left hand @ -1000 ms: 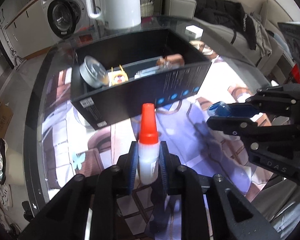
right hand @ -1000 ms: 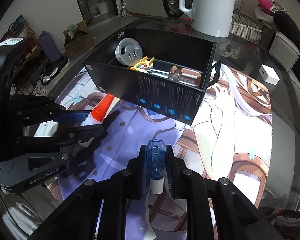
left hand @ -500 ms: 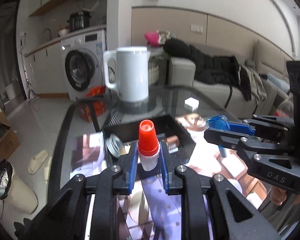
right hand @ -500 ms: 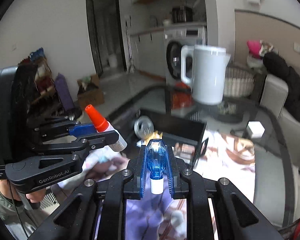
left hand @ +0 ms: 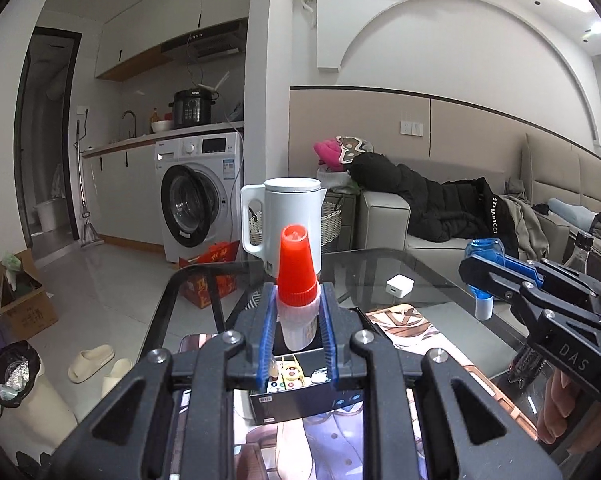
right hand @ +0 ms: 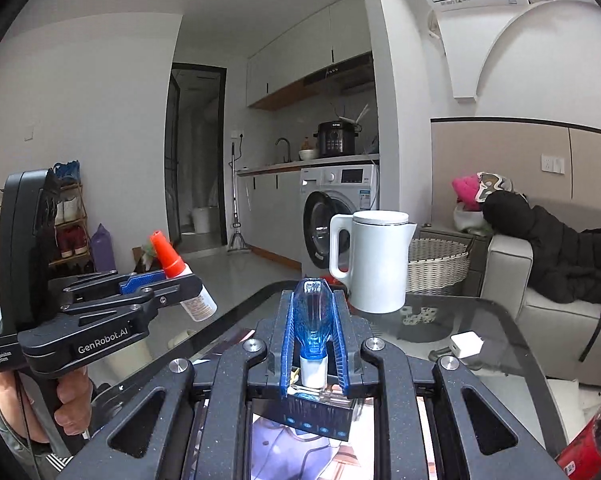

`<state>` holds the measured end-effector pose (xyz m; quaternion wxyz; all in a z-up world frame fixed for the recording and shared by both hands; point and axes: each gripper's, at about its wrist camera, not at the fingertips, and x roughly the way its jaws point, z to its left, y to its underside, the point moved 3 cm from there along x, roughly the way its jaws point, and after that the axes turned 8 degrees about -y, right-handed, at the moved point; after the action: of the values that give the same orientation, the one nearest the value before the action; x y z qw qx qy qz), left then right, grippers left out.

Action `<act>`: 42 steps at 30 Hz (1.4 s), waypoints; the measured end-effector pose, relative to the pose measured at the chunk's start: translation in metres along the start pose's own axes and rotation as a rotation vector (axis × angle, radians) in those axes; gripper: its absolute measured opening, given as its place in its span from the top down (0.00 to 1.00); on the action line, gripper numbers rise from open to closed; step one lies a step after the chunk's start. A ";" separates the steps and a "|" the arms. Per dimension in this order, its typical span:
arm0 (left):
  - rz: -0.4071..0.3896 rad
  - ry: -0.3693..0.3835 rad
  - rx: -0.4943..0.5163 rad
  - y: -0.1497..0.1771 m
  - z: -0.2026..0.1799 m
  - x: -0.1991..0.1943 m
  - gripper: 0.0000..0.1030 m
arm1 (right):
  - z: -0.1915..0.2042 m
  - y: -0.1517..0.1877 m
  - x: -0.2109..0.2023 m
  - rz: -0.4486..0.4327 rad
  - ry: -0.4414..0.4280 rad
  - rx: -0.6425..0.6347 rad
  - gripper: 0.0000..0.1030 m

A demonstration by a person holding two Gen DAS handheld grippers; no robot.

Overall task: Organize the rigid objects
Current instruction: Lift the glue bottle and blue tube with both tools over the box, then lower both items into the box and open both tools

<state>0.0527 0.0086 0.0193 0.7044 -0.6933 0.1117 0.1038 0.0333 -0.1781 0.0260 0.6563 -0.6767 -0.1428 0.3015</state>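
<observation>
My left gripper (left hand: pixel 297 300) is shut on a small white glue bottle with a red cone cap (left hand: pixel 296 272), held upright well above the table; it also shows in the right wrist view (right hand: pixel 180 276). My right gripper (right hand: pixel 313 320) is shut on a small clear blue bottle with a white base (right hand: pixel 312 320), also seen in the left wrist view (left hand: pixel 482 256). The black open box (left hand: pixel 300 396) lies low behind the left fingers, with small items inside; its front wall shows under the right fingers (right hand: pixel 320 426).
A white kettle (left hand: pixel 288 220) stands at the far end of the glass table (left hand: pixel 420 280), and a white charger cube (left hand: pixel 399 285) lies to its right. A dark bottle (left hand: pixel 580 248) stands at the right. A sofa and washing machine lie beyond.
Both grippers have lifted and tilted up with their bottles, so the views now look across the room rather than down on the box. Both grips are unchanged.
</observation>
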 end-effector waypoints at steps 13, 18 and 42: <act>-0.016 -0.010 -0.069 -0.014 0.007 0.021 0.82 | -0.010 -0.016 0.022 -0.016 0.015 0.036 0.84; 0.012 -0.020 -0.117 -0.016 0.013 0.043 0.82 | -0.020 -0.022 0.046 -0.015 0.032 0.070 0.84; 0.317 -0.022 -0.106 0.014 -0.001 0.118 0.82 | -0.059 -0.001 0.134 0.256 0.024 0.135 0.84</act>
<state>0.1608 0.0072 -0.0293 0.6428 -0.7019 0.2063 0.2270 0.1727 -0.1461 -0.0054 0.6580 -0.6474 -0.0266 0.3836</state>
